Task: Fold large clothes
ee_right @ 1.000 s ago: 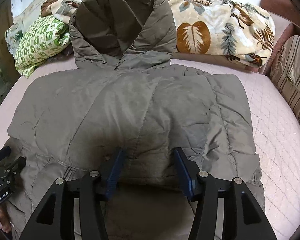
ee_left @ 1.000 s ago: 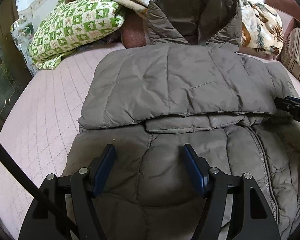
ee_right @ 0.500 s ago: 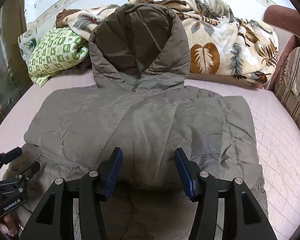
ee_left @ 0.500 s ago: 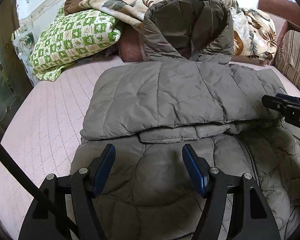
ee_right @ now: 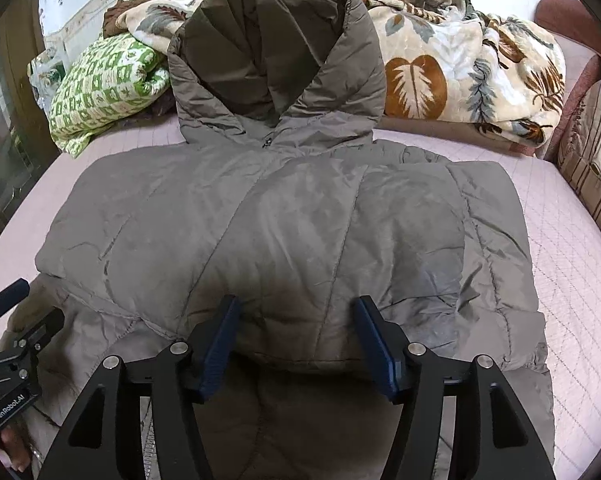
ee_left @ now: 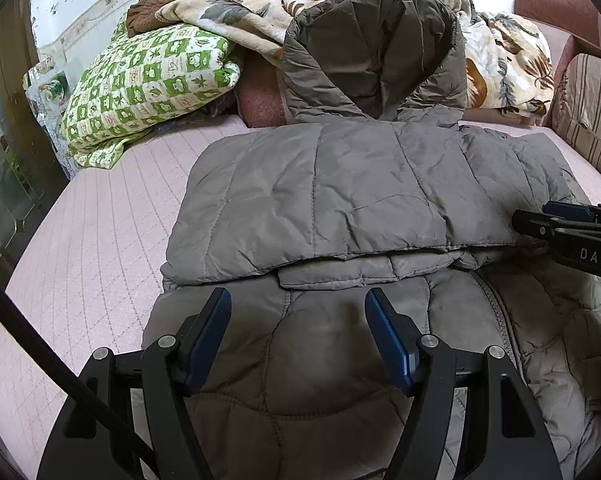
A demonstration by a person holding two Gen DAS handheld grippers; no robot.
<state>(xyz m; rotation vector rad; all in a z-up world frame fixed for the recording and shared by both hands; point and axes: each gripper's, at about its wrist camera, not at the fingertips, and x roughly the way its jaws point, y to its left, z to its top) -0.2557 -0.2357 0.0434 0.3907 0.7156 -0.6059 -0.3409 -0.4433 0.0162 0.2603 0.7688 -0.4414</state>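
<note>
A grey hooded puffer jacket [ee_left: 340,200] lies front-up on the pink quilted bed [ee_left: 100,240], its hood [ee_right: 276,52] propped against the bedding at the back. Both sleeves are folded across the chest [ee_right: 300,220]. My left gripper [ee_left: 297,300] hovers open over the jacket's lower left panel with nothing between its fingers. My right gripper [ee_right: 297,306] is over the near edge of the folded sleeve, and its jaws are opening. The fabric lies between and below the pads, unpressed. Each gripper shows at the edge of the other's view, the right gripper [ee_left: 572,232] and the left gripper [ee_right: 16,320].
A green-and-white patterned pillow [ee_left: 148,84] and a leaf-print blanket [ee_right: 460,60] are piled at the head of the bed. A striped cushion [ee_right: 592,152] stands at the right edge. A dark glass-panelled door [ee_left: 4,160] borders the left. Bare mattress [ee_right: 572,280] flanks the jacket.
The right gripper's jaws stand wider apart than before. Both views have drawn back a little from the jacket, showing more of the hood. The jacket lies as it did.
</note>
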